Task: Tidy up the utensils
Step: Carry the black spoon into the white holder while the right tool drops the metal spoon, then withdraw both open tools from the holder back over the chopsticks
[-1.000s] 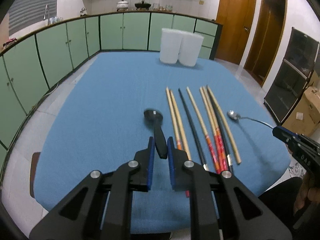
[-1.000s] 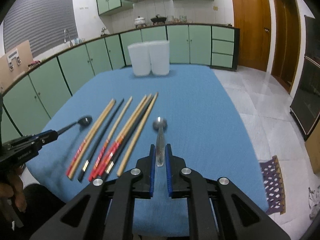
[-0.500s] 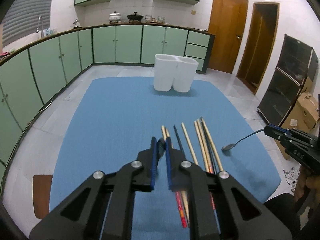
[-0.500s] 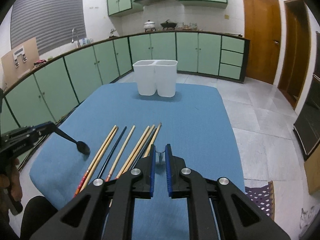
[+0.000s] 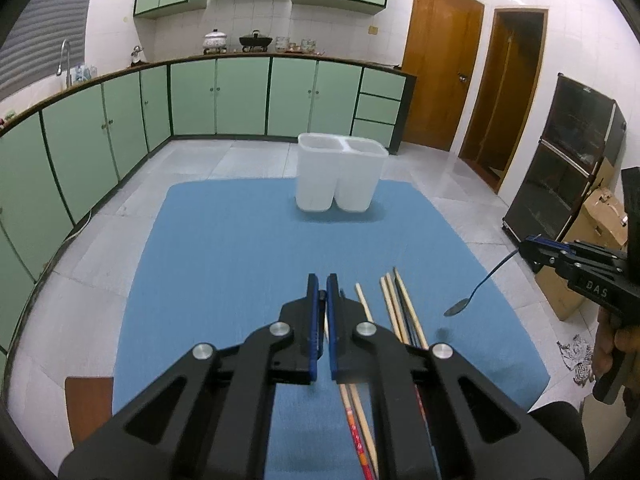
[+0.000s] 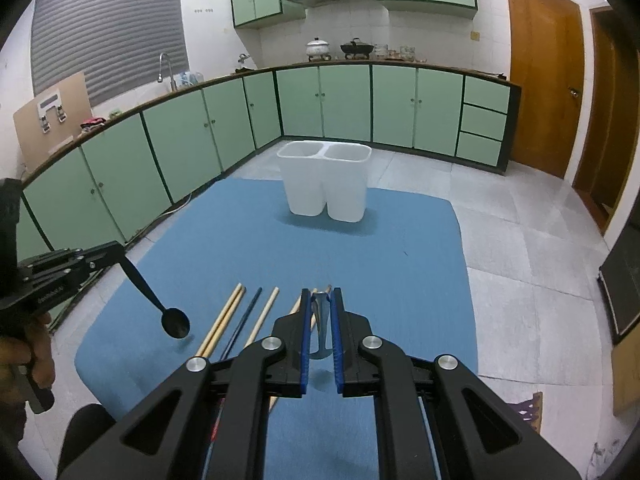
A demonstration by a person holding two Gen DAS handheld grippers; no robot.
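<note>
Two spoons in the air, holder not yet reached

In the right wrist view, far left, the left gripper (image 6: 118, 258) is clamped on a black spoon (image 6: 175, 322) dangling above the blue cloth (image 6: 248, 240); bottom centre, the right gripper (image 6: 320, 308) is pinched on a silver spoon (image 6: 320, 320). The chopsticks (image 6: 224, 322) lie untouched at lower centre, and the white two-bin holder (image 6: 324, 184), upper centre, looks empty, so nearly everything remains.

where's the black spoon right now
In the right wrist view the black spoon hangs at the left, its handle clamped in the left tool, bowl down above the blue cloth, just left of the chopsticks.
</note>
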